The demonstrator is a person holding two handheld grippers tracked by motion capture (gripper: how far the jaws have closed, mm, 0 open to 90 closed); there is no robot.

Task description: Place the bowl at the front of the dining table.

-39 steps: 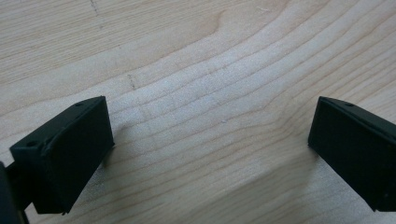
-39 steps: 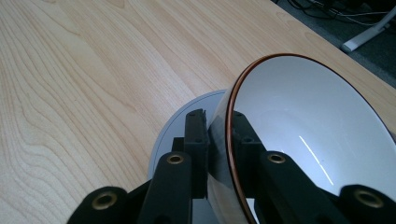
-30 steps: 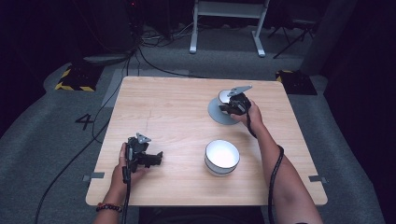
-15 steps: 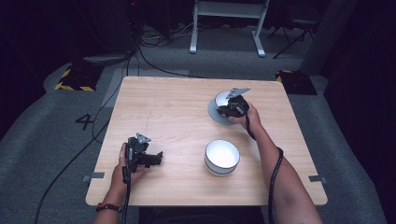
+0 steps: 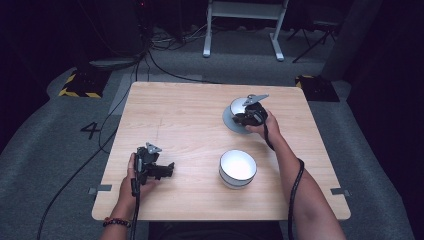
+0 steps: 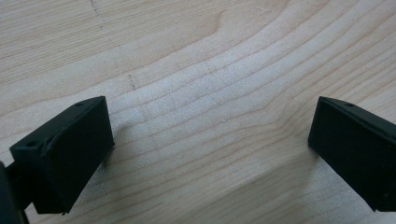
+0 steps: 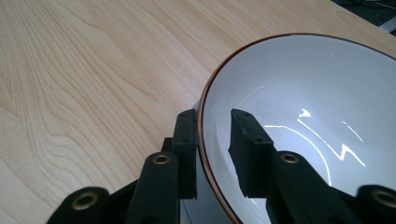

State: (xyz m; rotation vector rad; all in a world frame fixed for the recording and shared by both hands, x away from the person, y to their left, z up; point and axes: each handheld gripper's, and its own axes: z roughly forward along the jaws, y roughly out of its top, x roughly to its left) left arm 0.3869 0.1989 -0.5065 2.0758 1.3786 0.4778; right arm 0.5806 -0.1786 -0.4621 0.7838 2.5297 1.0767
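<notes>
A white bowl with a thin brown rim (image 5: 237, 106) (image 7: 299, 107) sits on a grey plate (image 5: 229, 122) at the far right of the table. My right gripper (image 5: 241, 118) (image 7: 212, 116) straddles that bowl's near rim, one jaw outside and one inside. Its jaws have just been opening, and a gap shows between the inner pad and the bowl wall. A second white bowl (image 5: 238, 167) stands nearer the front. My left gripper (image 5: 167, 171) (image 6: 210, 126) rests low over bare wood at the front left, its jaws wide apart with nothing between them.
The light wooden table (image 5: 185, 115) has bare wood across its left half and middle. Cables trail from both grippers over the front edge. Dark floor, a metal stand and hazard-striped blocks lie beyond the far edge.
</notes>
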